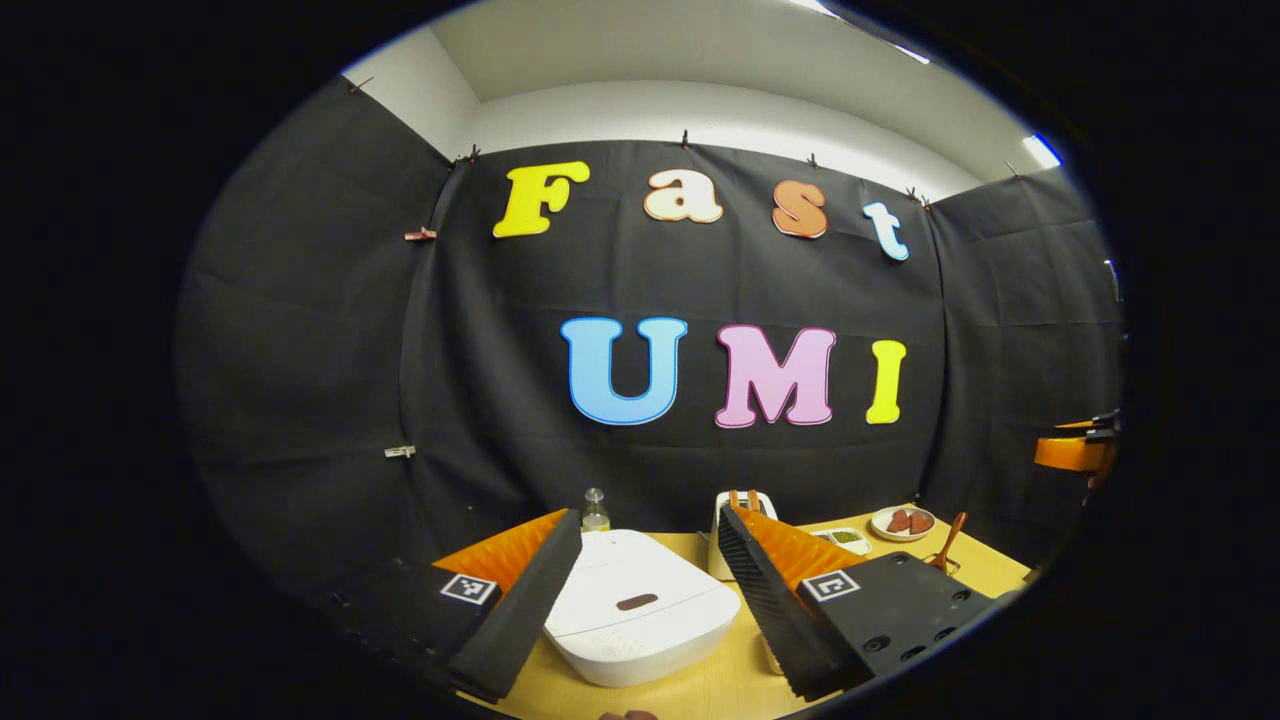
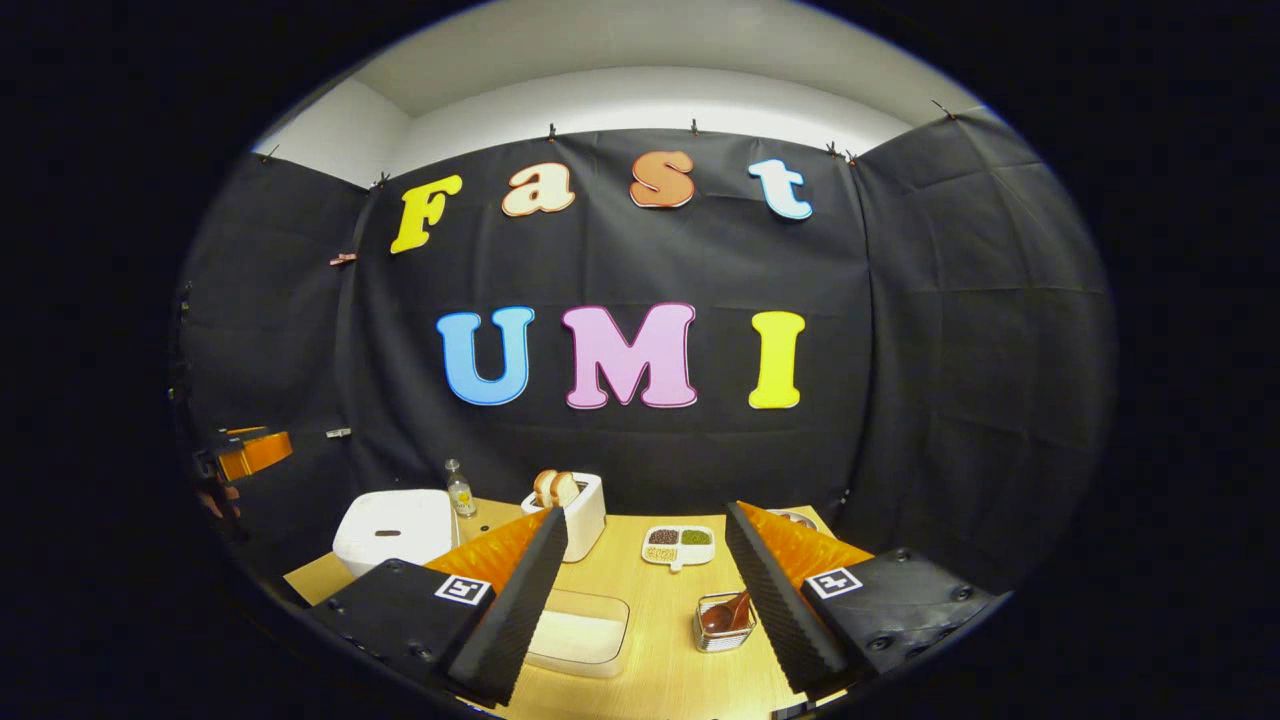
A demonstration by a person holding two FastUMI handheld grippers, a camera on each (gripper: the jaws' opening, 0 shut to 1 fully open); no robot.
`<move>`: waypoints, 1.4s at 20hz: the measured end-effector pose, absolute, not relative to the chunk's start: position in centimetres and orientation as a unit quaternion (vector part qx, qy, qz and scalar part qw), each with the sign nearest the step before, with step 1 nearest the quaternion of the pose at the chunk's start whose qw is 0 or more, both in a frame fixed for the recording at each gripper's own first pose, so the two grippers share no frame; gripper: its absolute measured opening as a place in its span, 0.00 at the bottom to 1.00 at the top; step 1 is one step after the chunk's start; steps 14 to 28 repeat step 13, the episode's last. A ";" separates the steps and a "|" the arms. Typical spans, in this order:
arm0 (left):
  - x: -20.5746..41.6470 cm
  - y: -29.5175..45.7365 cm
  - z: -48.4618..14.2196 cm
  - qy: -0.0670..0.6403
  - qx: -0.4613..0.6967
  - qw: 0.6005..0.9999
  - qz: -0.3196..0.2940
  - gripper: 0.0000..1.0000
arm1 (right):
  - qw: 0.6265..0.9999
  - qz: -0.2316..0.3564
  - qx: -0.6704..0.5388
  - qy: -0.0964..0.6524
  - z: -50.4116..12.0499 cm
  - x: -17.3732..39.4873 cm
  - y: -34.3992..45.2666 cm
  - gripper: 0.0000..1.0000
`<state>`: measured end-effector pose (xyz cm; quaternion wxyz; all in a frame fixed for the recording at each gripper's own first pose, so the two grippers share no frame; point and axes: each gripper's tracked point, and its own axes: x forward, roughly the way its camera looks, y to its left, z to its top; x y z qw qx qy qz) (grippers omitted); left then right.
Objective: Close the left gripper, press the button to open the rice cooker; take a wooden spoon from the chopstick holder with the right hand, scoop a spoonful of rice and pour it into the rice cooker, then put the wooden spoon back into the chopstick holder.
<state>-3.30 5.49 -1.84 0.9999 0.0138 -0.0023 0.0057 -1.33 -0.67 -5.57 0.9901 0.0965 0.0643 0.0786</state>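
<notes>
Between your left gripper (image 1: pixel 648 530)'s 2 wide-spread fingers sits the white rice cooker (image 1: pixel 640 618), lid down, its dark button (image 1: pixel 637 601) facing up; nothing is gripped. Your right gripper (image 2: pixel 645 528) is spread wide too, holding nothing: the wooden spoon (image 2: pixel 722 614) stands in the wire chopstick holder (image 2: pixel 722 626) just inside its right finger, and the tray of rice (image 2: pixel 580 630) lies beside its left finger.

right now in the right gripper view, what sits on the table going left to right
rice cooker → small bottle → toaster → divided dish → chopstick holder with the wooden spoon
</notes>
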 end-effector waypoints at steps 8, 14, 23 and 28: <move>-7.5 5.9 0.5 -0.026 0.004 1.000 0.017 0.95 | 0.996 0.059 0.071 0.018 -2.5 -0.8 -1.1 0.98; -8.2 6.8 0.9 -0.025 0.012 0.999 0.024 0.95 | 0.997 0.066 0.046 0.014 -2.1 -1.0 -0.5 0.97; -8.2 6.8 0.9 -0.025 0.012 0.999 0.024 0.95 | 0.997 0.066 0.046 0.014 -2.1 -1.0 -0.5 0.97; -8.2 6.8 0.9 -0.025 0.012 0.999 0.024 0.95 | 0.997 0.066 0.046 0.014 -2.1 -1.0 -0.5 0.97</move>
